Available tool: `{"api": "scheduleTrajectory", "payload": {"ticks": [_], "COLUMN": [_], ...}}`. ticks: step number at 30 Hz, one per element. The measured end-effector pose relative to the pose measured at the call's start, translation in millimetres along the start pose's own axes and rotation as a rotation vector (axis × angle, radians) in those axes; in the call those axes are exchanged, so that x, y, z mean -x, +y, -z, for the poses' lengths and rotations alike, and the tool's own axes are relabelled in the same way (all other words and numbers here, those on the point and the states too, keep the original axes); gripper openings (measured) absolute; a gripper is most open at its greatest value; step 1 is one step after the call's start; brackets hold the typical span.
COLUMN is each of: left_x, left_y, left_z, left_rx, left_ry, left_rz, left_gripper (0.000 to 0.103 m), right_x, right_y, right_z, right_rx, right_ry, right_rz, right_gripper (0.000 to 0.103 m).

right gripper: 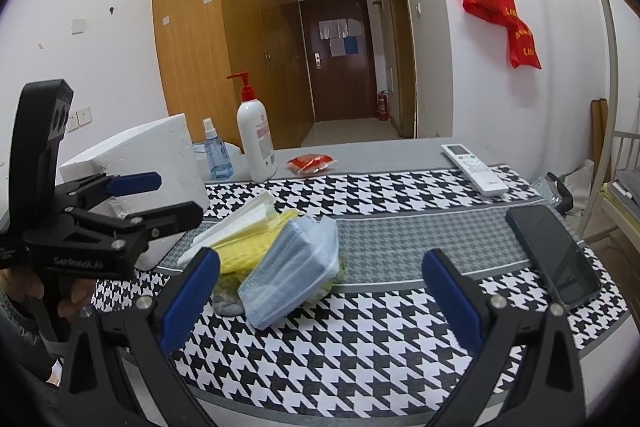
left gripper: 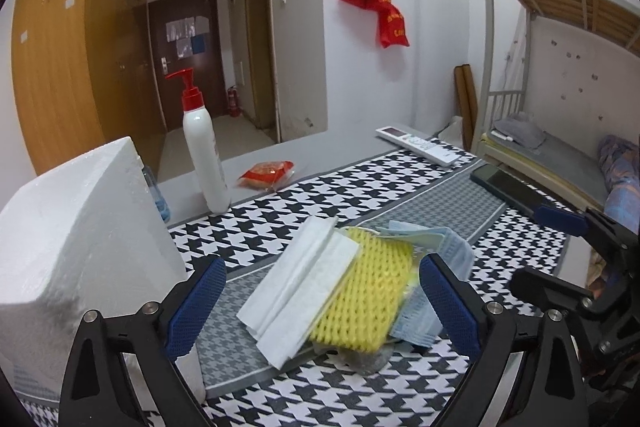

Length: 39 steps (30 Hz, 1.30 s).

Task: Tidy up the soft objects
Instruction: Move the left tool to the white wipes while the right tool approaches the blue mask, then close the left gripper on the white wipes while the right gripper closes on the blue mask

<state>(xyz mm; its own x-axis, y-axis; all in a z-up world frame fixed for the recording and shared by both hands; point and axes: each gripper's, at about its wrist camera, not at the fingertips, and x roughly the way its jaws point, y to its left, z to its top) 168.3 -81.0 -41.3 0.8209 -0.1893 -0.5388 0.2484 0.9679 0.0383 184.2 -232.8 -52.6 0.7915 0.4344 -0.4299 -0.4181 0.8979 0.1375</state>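
Note:
A pile of soft things lies on the houndstooth table mat (left gripper: 320, 195): white folded tissues (left gripper: 300, 287), a yellow foam net (left gripper: 364, 295), and blue face masks (left gripper: 440, 267). My left gripper (left gripper: 320, 303) is open, its blue pads on either side of the pile, just above it. In the right wrist view the masks (right gripper: 292, 271) lie on top, the yellow net (right gripper: 248, 247) and tissues (right gripper: 236, 223) behind. My right gripper (right gripper: 320, 291) is open and empty, the pile near its left pad. The left gripper (right gripper: 134, 193) shows at the left.
A white foam block (left gripper: 76, 251) stands left of the pile. A white pump bottle (left gripper: 202, 143), a red packet (left gripper: 266, 173), a blue spray bottle (right gripper: 216, 155), a white remote (right gripper: 474, 167) and a black phone (right gripper: 552, 251) lie on the table. A bunk bed (left gripper: 552, 75) is at the right.

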Motion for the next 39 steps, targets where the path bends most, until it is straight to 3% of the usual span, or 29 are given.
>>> {"api": "scheduleTrajectory", "payload": {"ticks": [7, 11, 18, 36, 39], "left_x": [-21.6, -30.1, -45.9, -77.1, -80.9], "left_y": [-0.2, 1.3, 3.7, 16.5, 18.5], "left_z": [-3.9, -6.6, -6.0, 2.6, 5.2], "left_rx": [0.0, 0.008, 0.014, 0.026, 0.032], "left_ry": [0.044, 0.065, 0.11, 0.189, 0.207], "left_rz": [-0.042, -0.029, -0.047, -0.015, 0.0], "left_gripper": [0.097, 0.096, 0.084, 0.07, 0.061], "right_x": [-7.9, -11.6, -19.1, -45.1, -48.7], "right_y": [-2.3, -2.6, -3.6, 2.9, 3.4], "right_z": [2.2, 0.7, -0.2, -3.7, -4.2], "right_rx": [-0.011, -0.011, -0.016, -0.004, 0.002], "right_ry": [0.019, 0.028, 0.045, 0.111, 0.118], "right_rz": [-0.024, -0.026, -0.031, -0.054, -0.054], "right_gripper": [0.102, 0.102, 0.102, 0.102, 0.102]}}
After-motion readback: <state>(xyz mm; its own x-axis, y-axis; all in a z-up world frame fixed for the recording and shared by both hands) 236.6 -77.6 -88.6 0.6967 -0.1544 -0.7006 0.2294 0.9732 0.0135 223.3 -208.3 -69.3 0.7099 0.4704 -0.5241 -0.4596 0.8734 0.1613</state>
